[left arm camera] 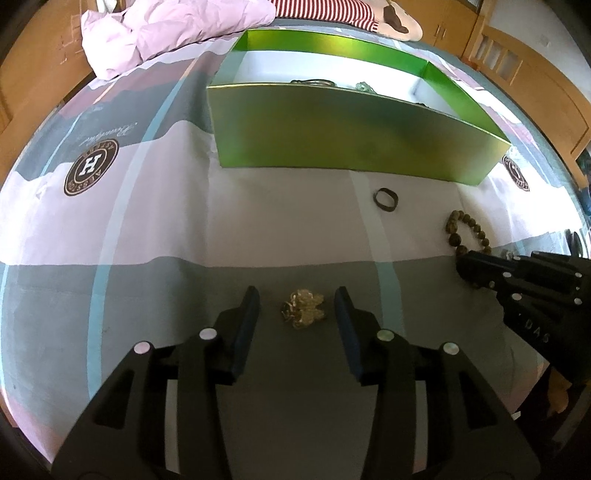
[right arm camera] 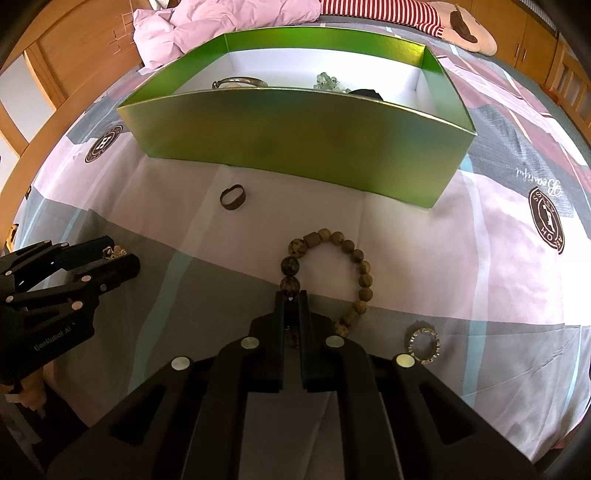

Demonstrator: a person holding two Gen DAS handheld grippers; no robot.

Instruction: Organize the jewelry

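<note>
A green box (left arm camera: 332,140) (right arm camera: 295,136) stands on the bed with several jewelry pieces inside. My left gripper (left arm camera: 299,295) is open, its fingers on either side of a gold brooch (left arm camera: 303,308) lying on the sheet; it also shows in the right wrist view (right arm camera: 118,258). My right gripper (right arm camera: 291,295) is shut on a brown bead bracelet (right arm camera: 354,266) at its near end, the rest of the loop lying on the sheet. The bracelet (left arm camera: 467,230) and right gripper (left arm camera: 469,262) show in the left wrist view too. A dark ring band (left arm camera: 386,199) (right arm camera: 232,197) lies before the box.
A silver ring-shaped piece (right arm camera: 424,345) lies on the sheet right of my right gripper. A pink duvet (left arm camera: 166,33) and a striped plush toy (right arm camera: 424,14) lie behind the box. Wooden furniture (left arm camera: 535,74) surrounds the bed.
</note>
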